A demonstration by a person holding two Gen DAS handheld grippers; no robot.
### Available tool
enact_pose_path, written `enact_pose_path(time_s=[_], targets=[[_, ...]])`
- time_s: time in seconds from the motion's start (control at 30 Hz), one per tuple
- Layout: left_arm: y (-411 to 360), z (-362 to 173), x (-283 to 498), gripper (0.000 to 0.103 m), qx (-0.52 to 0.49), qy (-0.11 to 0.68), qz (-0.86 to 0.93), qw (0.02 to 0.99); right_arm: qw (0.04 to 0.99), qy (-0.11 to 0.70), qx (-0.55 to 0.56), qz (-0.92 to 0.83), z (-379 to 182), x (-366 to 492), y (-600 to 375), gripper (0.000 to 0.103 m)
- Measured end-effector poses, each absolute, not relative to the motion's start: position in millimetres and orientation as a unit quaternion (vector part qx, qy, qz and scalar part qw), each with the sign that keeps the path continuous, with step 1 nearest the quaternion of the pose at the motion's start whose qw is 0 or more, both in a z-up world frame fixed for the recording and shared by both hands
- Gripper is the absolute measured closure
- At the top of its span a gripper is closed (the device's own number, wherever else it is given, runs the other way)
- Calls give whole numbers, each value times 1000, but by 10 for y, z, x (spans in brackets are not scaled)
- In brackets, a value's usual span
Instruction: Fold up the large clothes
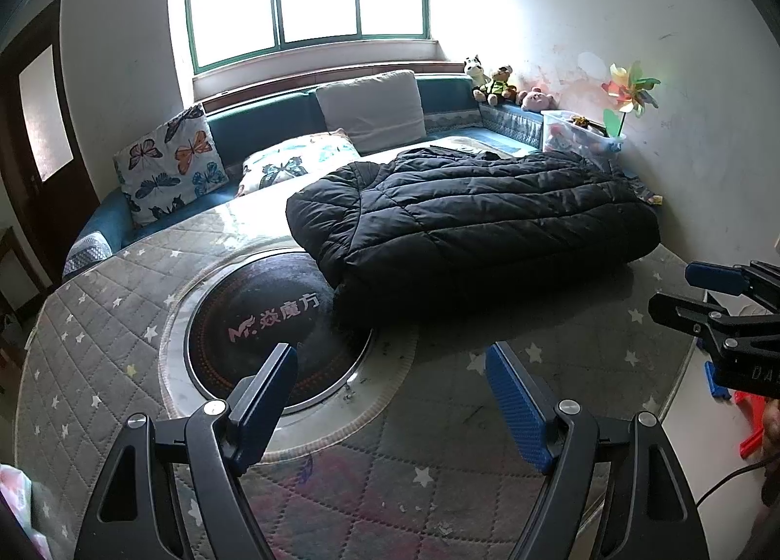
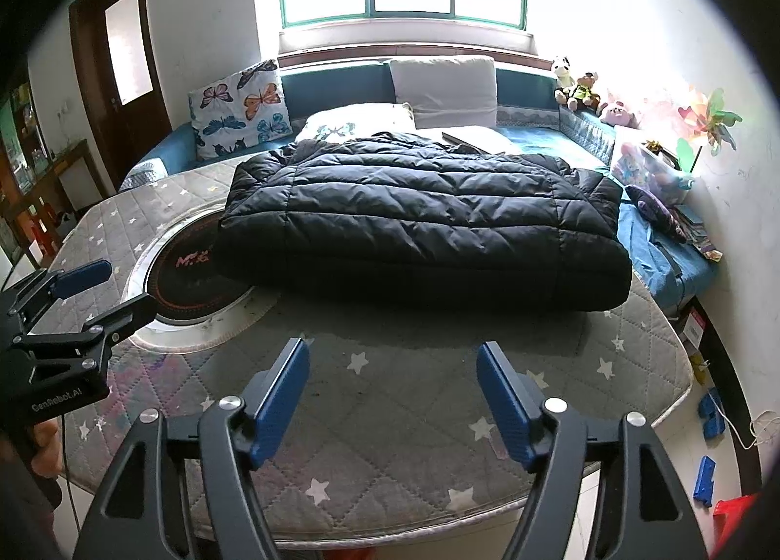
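A clear plastic storage bin [image 1: 580,133] stands against the wall past the far right corner of the black puffer jacket [image 1: 468,223]. The bin holds small toys, too blurred to tell apart, and a multicoloured pinwheel [image 1: 629,89] rises at its right side.

The black puffer jacket lies folded into a thick rectangular bundle on the counter [image 1: 97,316], which is covered by a grey quilted, star-patterned pad. The jacket's near left corner overlaps the edge of the round black heater plate [image 1: 263,316] set into the counter. Beyond the jacket runs a teal sofa [image 1: 263,121] with two butterfly cushions [image 1: 170,163] and a plain grey cushion [image 1: 370,104]; plush toys [image 1: 502,85] sit on the sofa's right end, to the jacket's far right.

The left gripper [image 1: 390,401] hovers over the counter on the near side of the jacket. Its blue-padded fingers [image 1: 516,409] stand spread wide with nothing between them. The jacket lies ahead of these fingers, apart from them, with the heater plate's near rim under the left finger.

The right gripper [image 2: 392,394] hovers over the counter on the near side of the jacket, facing its long near edge. Its fingers [image 2: 280,394] stand spread and empty. A strip of bare quilted pad separates the fingertips from the jacket. Neither gripper touches the jacket.
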State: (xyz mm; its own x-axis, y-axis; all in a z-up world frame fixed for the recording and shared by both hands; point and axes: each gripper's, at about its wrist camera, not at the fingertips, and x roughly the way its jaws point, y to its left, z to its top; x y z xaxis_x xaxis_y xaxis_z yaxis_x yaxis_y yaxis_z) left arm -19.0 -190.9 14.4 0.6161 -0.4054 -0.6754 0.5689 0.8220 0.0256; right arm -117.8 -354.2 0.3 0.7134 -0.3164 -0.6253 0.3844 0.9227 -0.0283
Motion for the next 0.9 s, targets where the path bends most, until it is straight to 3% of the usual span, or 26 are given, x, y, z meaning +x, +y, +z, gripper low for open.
enact_pose_path(time_s=[0.9], targets=[[-1984, 140, -215, 18, 121, 340, -279, 890, 924, 328, 45, -192, 8, -1155, -3517, 24]])
